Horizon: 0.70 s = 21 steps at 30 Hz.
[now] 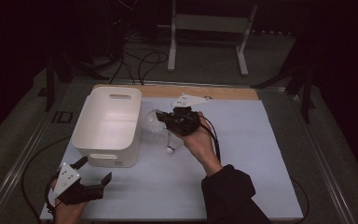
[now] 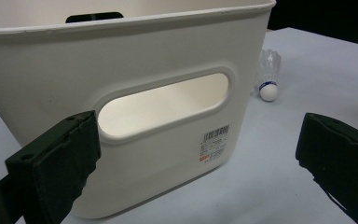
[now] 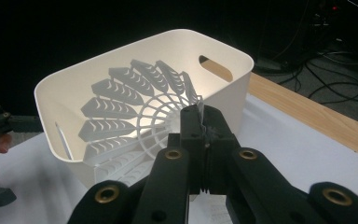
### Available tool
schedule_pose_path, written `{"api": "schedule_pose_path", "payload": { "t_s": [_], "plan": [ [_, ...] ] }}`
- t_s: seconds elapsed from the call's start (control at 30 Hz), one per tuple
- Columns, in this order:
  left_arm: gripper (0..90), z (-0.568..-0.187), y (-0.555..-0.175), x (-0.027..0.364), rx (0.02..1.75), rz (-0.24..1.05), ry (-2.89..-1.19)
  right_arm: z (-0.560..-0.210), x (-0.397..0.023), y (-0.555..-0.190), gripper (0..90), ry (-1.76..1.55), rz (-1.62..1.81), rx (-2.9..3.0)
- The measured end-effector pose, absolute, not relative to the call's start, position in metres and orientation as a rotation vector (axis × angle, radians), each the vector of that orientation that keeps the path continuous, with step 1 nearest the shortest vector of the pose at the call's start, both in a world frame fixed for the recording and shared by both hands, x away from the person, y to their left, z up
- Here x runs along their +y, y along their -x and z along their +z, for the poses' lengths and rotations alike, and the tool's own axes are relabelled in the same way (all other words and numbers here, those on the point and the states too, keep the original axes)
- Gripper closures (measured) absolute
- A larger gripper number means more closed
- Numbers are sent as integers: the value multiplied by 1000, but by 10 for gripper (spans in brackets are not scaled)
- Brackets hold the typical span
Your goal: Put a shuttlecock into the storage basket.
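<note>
Nearest me, my left tool (image 1: 94,177) sits low at the tabletop's (image 1: 242,154) front edge, jaws spread wide with nothing between them, facing the handle side of the white plastic bin (image 1: 107,126). Past the bin's corner, a second shuttlecock (image 2: 268,74) rests on the tabletop, cork end toward me. Farther in, my right tool (image 3: 204,122) is clamped tight on the skirt rim of a white plastic shuttlecock (image 3: 135,112), holding it just beside the bin's right wall, near the rim, its skirt fanned toward the bin.
</note>
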<state>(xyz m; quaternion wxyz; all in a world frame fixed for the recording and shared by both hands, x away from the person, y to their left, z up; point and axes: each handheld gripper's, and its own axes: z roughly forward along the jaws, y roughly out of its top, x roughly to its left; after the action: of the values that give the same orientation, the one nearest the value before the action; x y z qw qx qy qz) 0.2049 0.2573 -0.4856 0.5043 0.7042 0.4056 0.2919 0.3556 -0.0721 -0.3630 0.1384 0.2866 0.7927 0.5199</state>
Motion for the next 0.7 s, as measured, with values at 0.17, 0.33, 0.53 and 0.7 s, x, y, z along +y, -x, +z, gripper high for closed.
{"api": "schedule_pose_path", "payload": {
  "t_s": [0.17, 0.33, 0.53, 0.7],
  "plan": [
    [7, -486, -205, 257, 979, 705, -1701, -363, -68, -356, 884, -835, 1504, 2297],
    [6, -486, -205, 257, 978, 705, -1700, -363, -64, -357, 884, -823, 1508, 2299],
    [7, -486, -205, 257, 976, 705, -1700, -363, -60, -357, 883, -808, 1505, 2305],
    [7, -485, -205, 257, 977, 706, -1705, -364, -57, -358, 884, -803, 1503, 2309]
  ]
}}
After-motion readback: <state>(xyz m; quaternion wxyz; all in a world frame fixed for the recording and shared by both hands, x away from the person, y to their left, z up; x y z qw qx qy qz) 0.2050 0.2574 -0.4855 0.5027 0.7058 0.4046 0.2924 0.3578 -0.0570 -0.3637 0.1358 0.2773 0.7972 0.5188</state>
